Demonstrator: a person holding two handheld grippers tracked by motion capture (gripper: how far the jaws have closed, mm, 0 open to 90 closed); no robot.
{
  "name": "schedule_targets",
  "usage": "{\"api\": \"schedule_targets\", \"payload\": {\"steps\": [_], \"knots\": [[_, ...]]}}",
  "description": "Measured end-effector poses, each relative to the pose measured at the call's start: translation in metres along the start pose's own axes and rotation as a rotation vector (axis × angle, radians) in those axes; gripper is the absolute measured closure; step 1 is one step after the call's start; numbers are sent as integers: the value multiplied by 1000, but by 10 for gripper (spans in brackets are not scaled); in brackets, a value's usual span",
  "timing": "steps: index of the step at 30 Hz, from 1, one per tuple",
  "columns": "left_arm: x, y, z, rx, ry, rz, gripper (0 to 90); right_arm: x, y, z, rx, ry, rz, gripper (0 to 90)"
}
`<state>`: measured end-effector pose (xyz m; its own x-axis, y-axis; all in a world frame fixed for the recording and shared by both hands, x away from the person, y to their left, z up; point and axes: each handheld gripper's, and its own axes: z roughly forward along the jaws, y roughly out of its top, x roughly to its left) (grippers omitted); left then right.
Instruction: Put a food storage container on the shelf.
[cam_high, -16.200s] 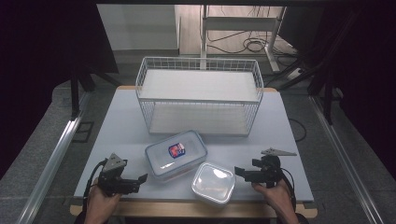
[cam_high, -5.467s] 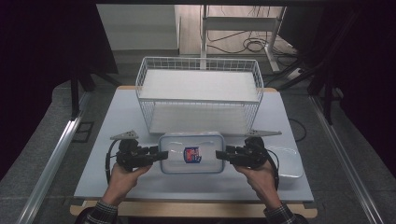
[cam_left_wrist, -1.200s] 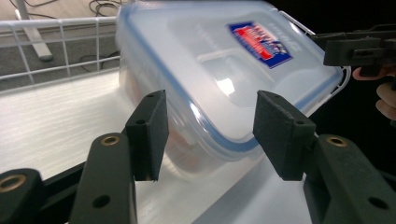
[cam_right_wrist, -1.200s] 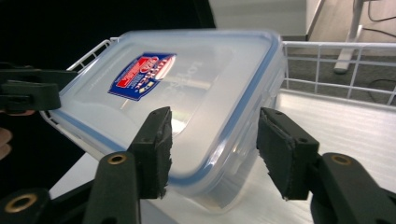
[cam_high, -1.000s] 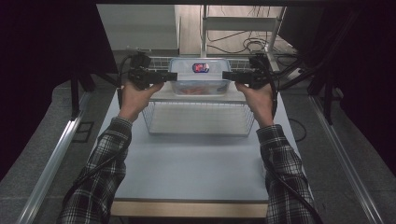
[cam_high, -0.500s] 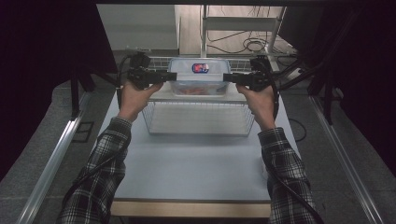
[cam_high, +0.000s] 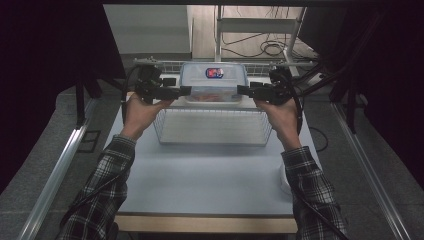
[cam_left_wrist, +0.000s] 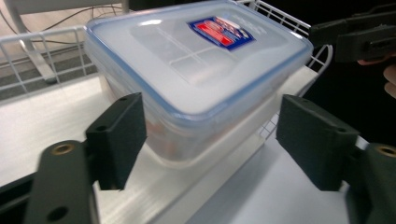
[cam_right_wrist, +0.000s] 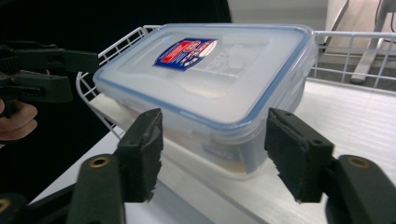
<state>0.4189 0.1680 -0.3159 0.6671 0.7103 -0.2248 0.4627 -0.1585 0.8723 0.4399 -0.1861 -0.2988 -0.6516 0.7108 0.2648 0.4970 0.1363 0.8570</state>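
A clear plastic box (cam_high: 215, 82) (cam_left_wrist: 196, 70) (cam_right_wrist: 210, 79) with a blue-rimmed lid and a red-and-blue label rests on the white panel inside the rim of the wire basket (cam_high: 212, 127) (cam_left_wrist: 28, 42) (cam_right_wrist: 345, 37). My left gripper (cam_high: 186, 91) (cam_left_wrist: 217, 140) is open at the box's left end, its jaws straddling that end with gaps on both sides. My right gripper (cam_high: 241, 91) (cam_right_wrist: 219, 154) is open at the opposite end, pads clear of the box walls. Each gripper view shows the other gripper beyond the box.
The basket stands at the far middle of the pale table (cam_high: 210, 180). A second clear container (cam_high: 283, 181) peeks out by the right sleeve near the table's right edge. Dark curtains flank both sides; a metal frame and cables lie beyond the basket.
The box and both grippers have come down a little at the basket. The hands remain at the box's two ends.
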Motion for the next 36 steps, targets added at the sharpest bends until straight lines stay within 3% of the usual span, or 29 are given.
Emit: {"api": "schedule_targets", "payload": {"steps": [3, 13, 22, 36], "knots": [[-2, -8, 0, 11, 4, 11, 171, 1, -6, -1, 6, 6, -16, 309], [-16, -42, -8, 44, 19, 111, 93, 9, -27, -5, 13, 28, -77, 187], [-23, -70, -16, 41, 4, 111, 43, 20, -52, -11, 13, 51, -133, 90], [-47, -116, -21, 46, 4, 175, 13, 32, -94, -29, 22, 50, -206, 33]]}}
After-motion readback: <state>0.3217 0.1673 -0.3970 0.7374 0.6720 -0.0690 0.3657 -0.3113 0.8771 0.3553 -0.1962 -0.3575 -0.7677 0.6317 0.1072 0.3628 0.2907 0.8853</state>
